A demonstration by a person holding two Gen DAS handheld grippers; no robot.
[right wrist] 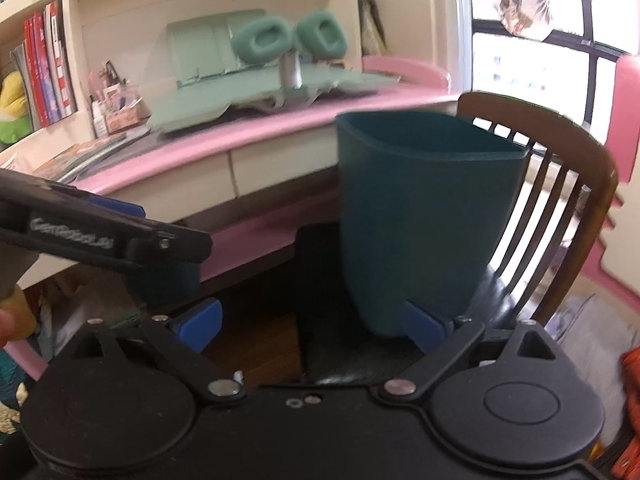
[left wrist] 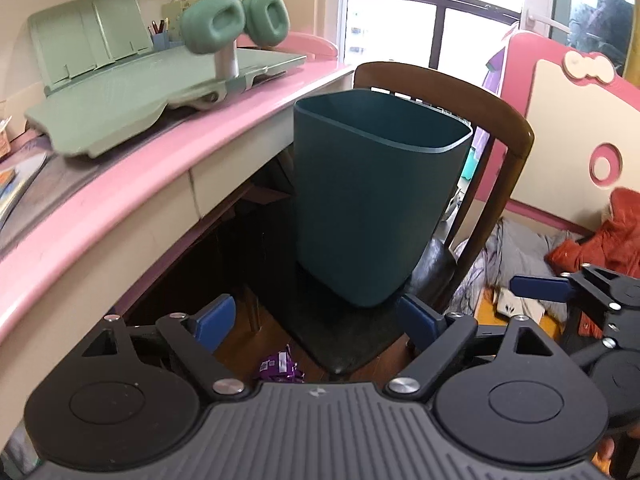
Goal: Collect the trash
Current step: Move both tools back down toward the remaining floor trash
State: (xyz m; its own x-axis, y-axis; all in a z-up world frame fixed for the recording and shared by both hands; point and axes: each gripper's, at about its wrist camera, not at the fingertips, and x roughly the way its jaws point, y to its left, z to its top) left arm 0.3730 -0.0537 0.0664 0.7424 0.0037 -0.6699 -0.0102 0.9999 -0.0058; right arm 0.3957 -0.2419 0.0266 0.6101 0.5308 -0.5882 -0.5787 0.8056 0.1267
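A dark teal trash bin point(left wrist: 372, 200) stands upright on the black seat of a wooden chair point(left wrist: 516, 136), and what its inside holds is hidden. My left gripper point(left wrist: 318, 320) is open just in front of the bin's base with nothing between its blue pads. A crumpled purple wrapper point(left wrist: 280, 368) lies on the wooden floor below it, beside the chair seat. My right gripper point(right wrist: 312, 326) is also open and holds nothing. Its right pad overlaps the base of the bin point(right wrist: 420, 220) in this view. The left gripper point(right wrist: 152, 240) shows at the left of the right wrist view.
A pink-edged desk point(left wrist: 132, 184) runs along the left and carries a green reading stand point(left wrist: 132, 92) with two green padded rings point(left wrist: 236, 20). Books point(right wrist: 48, 64) fill the shelves. Grey and orange clothes point(left wrist: 600, 236) lie right of the chair by a pink bed board point(left wrist: 560, 120).
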